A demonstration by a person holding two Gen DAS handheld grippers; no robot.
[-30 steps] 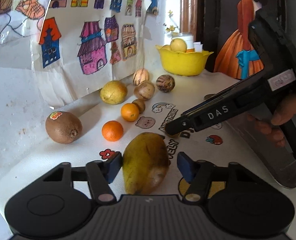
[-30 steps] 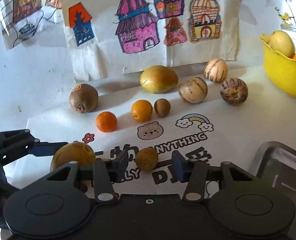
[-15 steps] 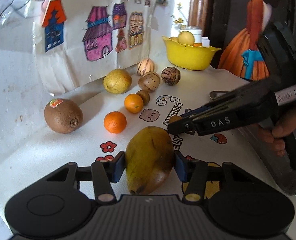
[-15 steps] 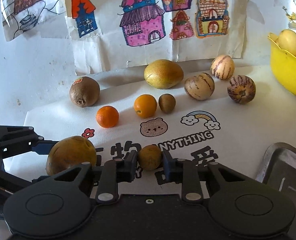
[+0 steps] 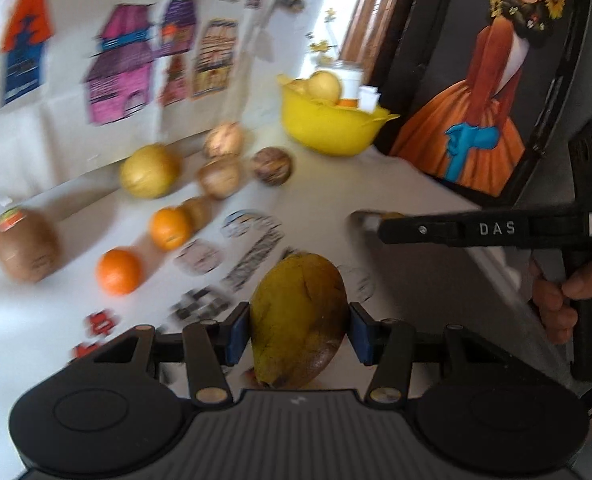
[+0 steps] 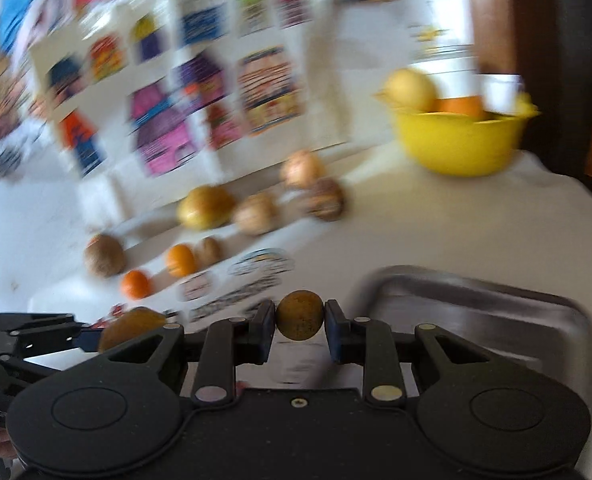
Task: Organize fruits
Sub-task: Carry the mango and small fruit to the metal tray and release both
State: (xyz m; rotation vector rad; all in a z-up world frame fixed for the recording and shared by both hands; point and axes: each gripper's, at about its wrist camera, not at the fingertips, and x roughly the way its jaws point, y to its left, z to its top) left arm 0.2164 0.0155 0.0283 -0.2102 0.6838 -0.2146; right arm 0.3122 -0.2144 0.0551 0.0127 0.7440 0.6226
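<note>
The left gripper (image 5: 299, 334) has its blue-padded fingers (image 5: 238, 332) pressed on both sides of a large yellow-green mango with a brown lower end (image 5: 298, 320), held near the camera above the white printed cloth of the worktop (image 5: 316, 200). The right gripper (image 6: 299, 330) has its fingers (image 6: 264, 332) closed tight on a small round brownish-yellow fruit (image 6: 299, 319), just left of the near-left corner of a shiny metal tray (image 6: 476, 300).

Beyond the mango lie loose fruits: a brown kiwi-like fruit with a sticker (image 5: 26, 246) at far left, two oranges (image 5: 119, 272) in a diagonal line, a small brown fruit (image 5: 198, 210) touching the farther orange, a round yellow-green fruit (image 5: 150, 176), and three striped pale fruits (image 5: 220, 176) farther back. A yellow plastic bowl (image 5: 328, 132) holding fruit stands at the far end, clear of both grippers. Coloured house drawings on paper (image 5: 120, 80) hang on the wall behind.

The left wrist view alone shows a framed painting of a figure in an orange dress (image 5: 480, 92) leaning at far right, and the person's hand (image 5: 556, 304) on the right gripper's handle. The right wrist view alone shows the tray's basin. Both views are blurred.
</note>
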